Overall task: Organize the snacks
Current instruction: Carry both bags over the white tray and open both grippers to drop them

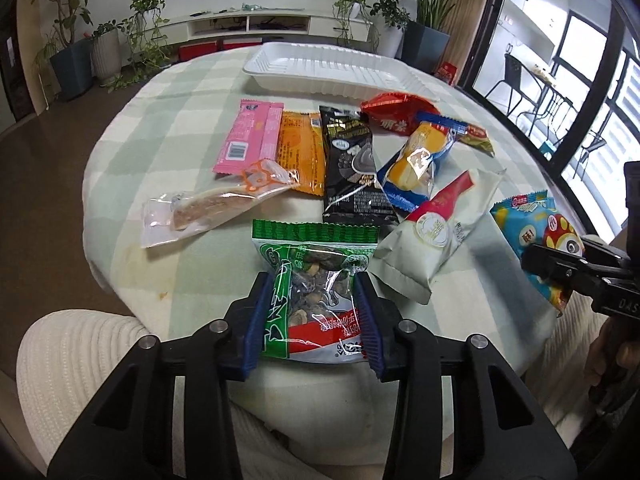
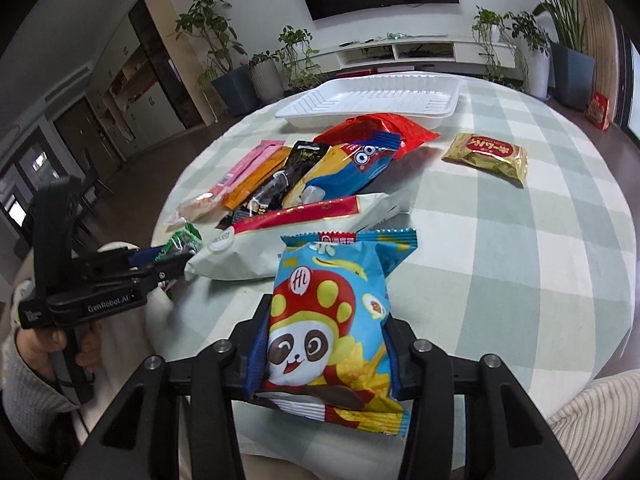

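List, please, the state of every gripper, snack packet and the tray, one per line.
left gripper: shut on the green packet.
right gripper: shut on the blue panda packet.
white tray: empty.
gold packet: lying alone, apart from the pile.
pale green pouch: lying flat, sealed.
red packet: partly under the blue-yellow packet.

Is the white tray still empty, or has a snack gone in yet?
Empty. The white tray shows only its bare ribbed floor in both views; every snack lies outside it.
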Demonstrator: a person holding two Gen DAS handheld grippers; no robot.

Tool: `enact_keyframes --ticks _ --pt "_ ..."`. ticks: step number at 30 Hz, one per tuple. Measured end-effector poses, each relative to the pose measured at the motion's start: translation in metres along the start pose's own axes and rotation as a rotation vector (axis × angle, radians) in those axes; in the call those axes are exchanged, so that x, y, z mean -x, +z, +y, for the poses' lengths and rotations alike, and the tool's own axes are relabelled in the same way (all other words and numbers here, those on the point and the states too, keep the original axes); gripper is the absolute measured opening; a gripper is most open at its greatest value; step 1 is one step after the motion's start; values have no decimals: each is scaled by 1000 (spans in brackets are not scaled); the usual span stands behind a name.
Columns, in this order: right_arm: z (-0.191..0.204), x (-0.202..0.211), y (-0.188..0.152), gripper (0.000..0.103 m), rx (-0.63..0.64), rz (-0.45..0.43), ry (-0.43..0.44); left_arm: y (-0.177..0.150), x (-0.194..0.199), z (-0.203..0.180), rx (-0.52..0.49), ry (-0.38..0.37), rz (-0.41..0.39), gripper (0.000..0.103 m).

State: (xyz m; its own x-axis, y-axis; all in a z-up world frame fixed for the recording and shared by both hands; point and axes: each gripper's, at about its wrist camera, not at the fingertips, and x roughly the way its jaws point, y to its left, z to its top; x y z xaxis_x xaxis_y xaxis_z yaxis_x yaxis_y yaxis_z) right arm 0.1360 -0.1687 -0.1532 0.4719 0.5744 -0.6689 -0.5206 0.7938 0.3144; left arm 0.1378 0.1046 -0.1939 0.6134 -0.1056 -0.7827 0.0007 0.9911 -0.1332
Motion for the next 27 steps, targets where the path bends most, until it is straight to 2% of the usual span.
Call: enact_keyframes --ticks 6,13,18,27 --pt "-5 16 8 49 -49 -32 63 7 21 2 11 -40 -31 38" --pt "-10 29 31 49 -69 -73 109 32 36 -5 -16 -87 -72 38" --pt "-18 28 60 49 -73 -94 126 62 35 -6 -35 -96 -92 38" --pt "-47 3 135 49 -84 -118 123 132 13 4 -53 -106 -119 38"
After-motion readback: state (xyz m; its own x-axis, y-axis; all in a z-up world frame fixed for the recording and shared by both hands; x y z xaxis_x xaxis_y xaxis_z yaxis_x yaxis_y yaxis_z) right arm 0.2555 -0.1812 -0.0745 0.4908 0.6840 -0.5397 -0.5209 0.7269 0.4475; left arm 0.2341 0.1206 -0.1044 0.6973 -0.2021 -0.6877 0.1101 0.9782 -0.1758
